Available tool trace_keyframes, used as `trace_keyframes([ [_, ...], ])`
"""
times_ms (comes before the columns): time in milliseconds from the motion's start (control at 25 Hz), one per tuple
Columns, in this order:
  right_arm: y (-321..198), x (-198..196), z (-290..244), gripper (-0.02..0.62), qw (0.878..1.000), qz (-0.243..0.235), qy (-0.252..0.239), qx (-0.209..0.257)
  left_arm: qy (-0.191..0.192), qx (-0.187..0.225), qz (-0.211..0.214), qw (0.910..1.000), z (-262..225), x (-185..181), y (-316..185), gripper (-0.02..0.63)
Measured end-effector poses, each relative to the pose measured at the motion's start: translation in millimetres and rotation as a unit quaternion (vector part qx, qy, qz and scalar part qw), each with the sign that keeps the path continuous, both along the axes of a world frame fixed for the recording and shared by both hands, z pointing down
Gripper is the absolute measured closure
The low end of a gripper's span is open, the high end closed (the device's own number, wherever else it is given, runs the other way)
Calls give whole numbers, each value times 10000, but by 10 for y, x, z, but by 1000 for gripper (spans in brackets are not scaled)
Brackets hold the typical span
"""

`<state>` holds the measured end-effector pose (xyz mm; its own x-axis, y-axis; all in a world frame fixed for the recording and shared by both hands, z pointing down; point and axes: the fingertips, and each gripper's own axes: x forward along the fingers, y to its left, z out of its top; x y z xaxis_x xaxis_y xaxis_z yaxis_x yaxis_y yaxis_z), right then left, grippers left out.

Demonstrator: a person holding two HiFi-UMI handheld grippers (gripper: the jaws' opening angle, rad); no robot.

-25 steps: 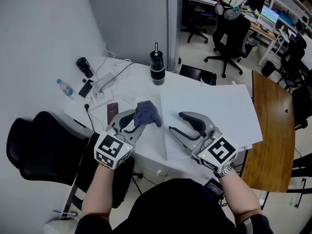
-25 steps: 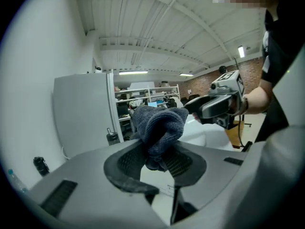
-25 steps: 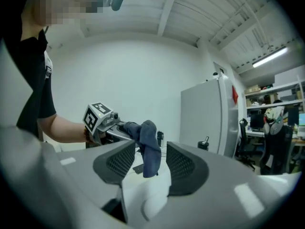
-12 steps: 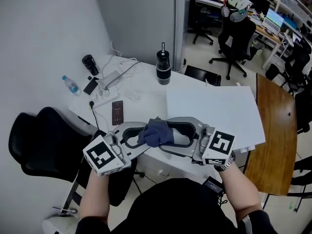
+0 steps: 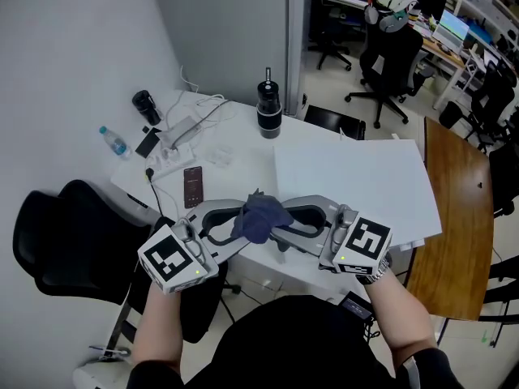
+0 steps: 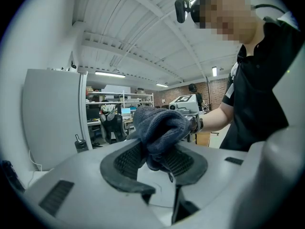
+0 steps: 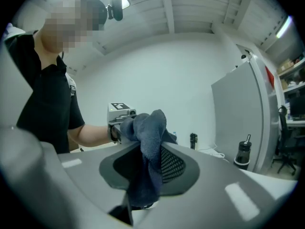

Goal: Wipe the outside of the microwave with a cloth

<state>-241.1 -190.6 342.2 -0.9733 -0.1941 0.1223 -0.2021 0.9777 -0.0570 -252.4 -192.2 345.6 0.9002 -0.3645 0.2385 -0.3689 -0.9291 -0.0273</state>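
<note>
A dark blue cloth point(image 5: 259, 215) hangs bunched between my two grippers, which point at each other above the white table's near edge. My left gripper point(image 5: 240, 225) has just been opening; the cloth point(image 6: 159, 128) still lies between its wide jaws, whose pads point(image 6: 126, 159) do not squeeze it. My right gripper point(image 5: 277, 224) has just been closing and is shut on the cloth point(image 7: 147, 142), which droops through the narrow gap. In the right gripper view, the left gripper's marker cube point(image 7: 119, 109) shows behind the cloth. I cannot pick out a microwave for certain.
A large white flat panel point(image 5: 349, 177) lies on the table's right side. A black bottle point(image 5: 268, 104), a phone point(image 5: 193, 186), a water bottle point(image 5: 113, 143) and a power strip with cables point(image 5: 180, 132) sit further back. A black chair point(image 5: 65, 233) stands at left, a wooden table point(image 5: 454, 209) at right.
A second ago the grippers were apart, the cloth in the left one. They swung tip to tip, and the right jaws have come together on the cloth.
</note>
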Motion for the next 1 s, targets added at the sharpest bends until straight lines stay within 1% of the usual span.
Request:
trace_keyframes([
  [120, -147, 42, 78, 509, 9986, 460, 257, 0, -91, 29, -231, 9997, 53, -79, -71, 462],
  [200, -259, 100, 164, 511, 9953, 828, 495, -80, -153, 52, -391, 9991, 104, -145, -110, 462],
  [280, -361, 153, 274, 512, 9891, 1215, 808, -173, -155, 120, -549, 9983, 128, -209, -135, 462],
  [360, -440, 189, 394, 514, 9813, 1547, 1107, -305, -66, 99, -735, 9972, 111, -247, -141, 463],
  [480, -519, 228, 553, 514, 9698, 1895, 1430, -556, 50, 141, -913, 9957, 87, -256, -139, 477],
  [640, -580, 270, 691, 514, 9561, 2172, 1900, -509, 187, 166, -998, 9947, 68, -223, -106, 511],
  [840, -627, 305, 819, 514, 9407, 2354, 2421, -326, 289, 156, -1025, 9942, 49, -183, -55, 537],
  [1000, -656, 358, 873, 515, 9333, 2434, 2627, -251, 273, 221, -1231, 9918, 32, -209, -65, 568],
])
